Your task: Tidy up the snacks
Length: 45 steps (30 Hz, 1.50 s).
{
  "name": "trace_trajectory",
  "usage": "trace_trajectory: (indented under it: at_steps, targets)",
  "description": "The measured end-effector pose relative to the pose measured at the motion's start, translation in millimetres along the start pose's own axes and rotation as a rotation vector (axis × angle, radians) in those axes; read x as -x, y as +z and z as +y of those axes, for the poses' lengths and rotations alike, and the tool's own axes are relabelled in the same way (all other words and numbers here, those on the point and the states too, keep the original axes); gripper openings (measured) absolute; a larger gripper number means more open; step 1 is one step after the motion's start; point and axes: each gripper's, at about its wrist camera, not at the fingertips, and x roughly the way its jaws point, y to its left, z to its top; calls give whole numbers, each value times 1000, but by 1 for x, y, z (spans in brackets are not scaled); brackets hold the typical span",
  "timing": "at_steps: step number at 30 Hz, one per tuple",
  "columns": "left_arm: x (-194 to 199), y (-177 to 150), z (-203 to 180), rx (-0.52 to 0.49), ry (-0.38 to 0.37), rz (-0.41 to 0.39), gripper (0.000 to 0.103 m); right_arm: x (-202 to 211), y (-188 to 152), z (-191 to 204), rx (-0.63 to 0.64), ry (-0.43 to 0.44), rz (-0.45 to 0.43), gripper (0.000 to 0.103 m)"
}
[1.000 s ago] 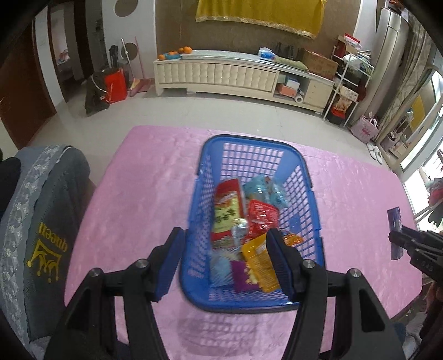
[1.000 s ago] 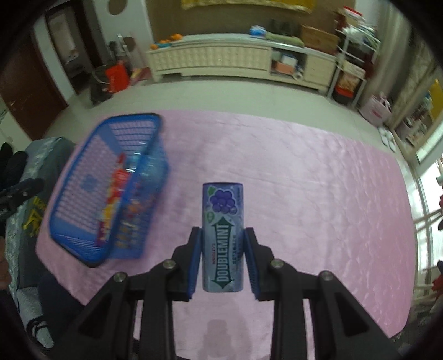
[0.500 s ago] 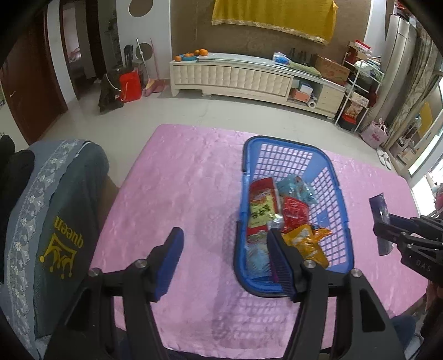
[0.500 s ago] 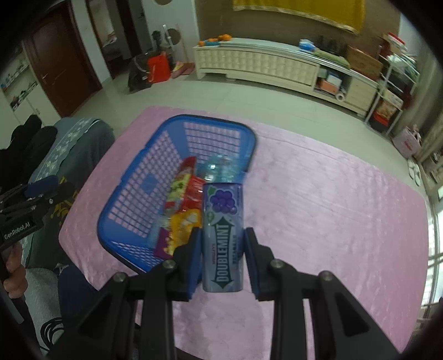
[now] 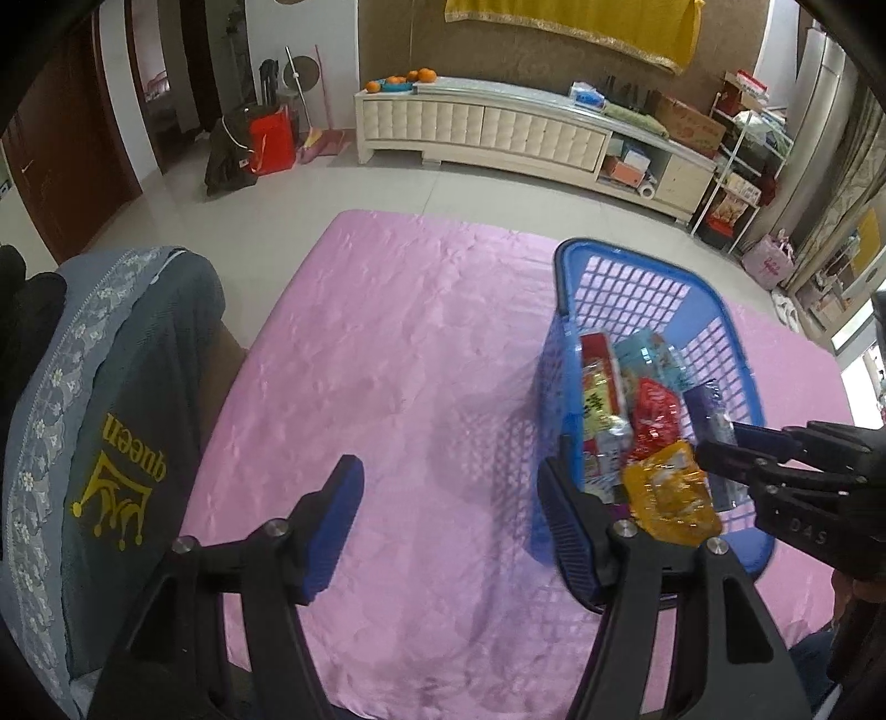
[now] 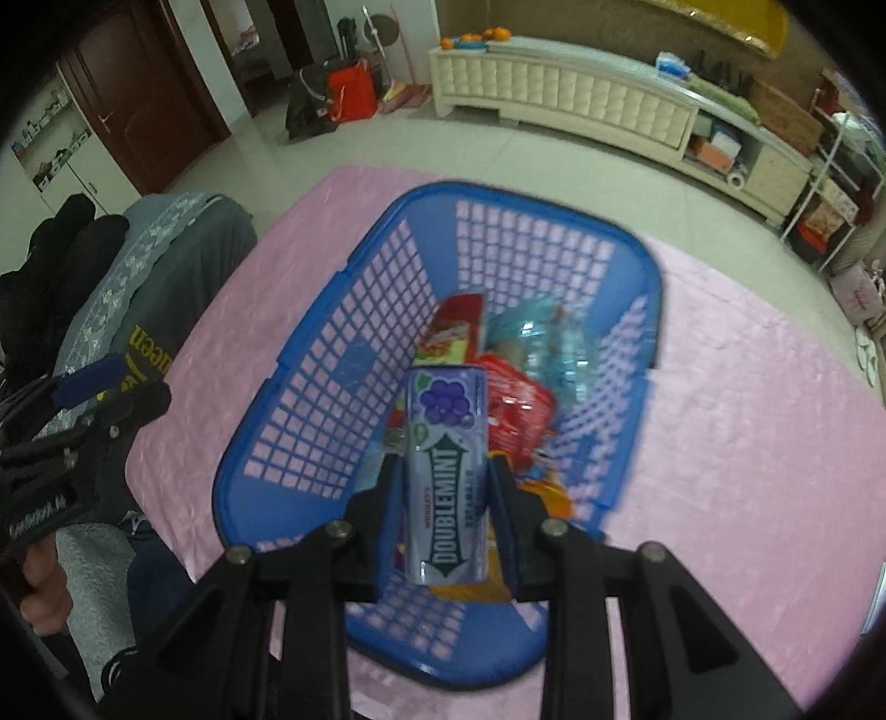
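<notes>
Right tool (image 6: 446,487) clamps a glossy Doublemint pack (image 6: 446,471) over the latticed plastic basket (image 6: 354,343) — left tool (image 5: 448,498) gapes empty.

A home's living room. Against the far wall stands a long cream cabinet (image 5: 487,130) with a padded front; oranges (image 5: 404,80) sit on its left end and a yellow cloth (image 5: 570,25) hangs above it. Left of the cabinet, a broom (image 5: 324,105) leans by dark wooden doors (image 5: 61,166); right of it is a cluttered wire rack (image 5: 742,160). Nearer than the cabinet, across pale floor tiles, stands a bench (image 5: 398,354) under a pink cloth.
</notes>
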Motion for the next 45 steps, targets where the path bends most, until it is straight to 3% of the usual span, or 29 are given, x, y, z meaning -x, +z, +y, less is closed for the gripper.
trace_trajectory:
  at_steps: [14,15,17,18,22,25,29,35,43,45]
  targets:
    - [-28,2,13,14,-20,33,63,-59,10,10,-29,21,96,35]
    - [-27,0,12,10,-22,27,63,-60,9,9,-34,19,95,36]
    - [-24,-3,9,-3,-22,17,63,-58,8,7,-35,1,92,58]
    - [-24,-5,8,-11,-23,12,63,-54,6,7,-36,8,81,70]
    - [-17,-15,2,-10,-46,-3,63,-24,-3,12,16,-11,18,74]
    - [-8,-23,-5,-18,-68,-15,63,3,-16,14,30,-23,-38,75]
    - [7,-33,-20,-41,-76,-46,63,36,-45,-4,-70,18,-115,76]
    - [43,-59,-51,-88,-118,-116,63,76,-101,-32,-195,4,-207,76]
    - [106,-98,-86,-134,-171,-260,63,145,-170,-45,-224,-98,-347,76]
    - [122,-109,-95,-144,-198,-286,68,163,-181,-44,-219,-116,-385,76]
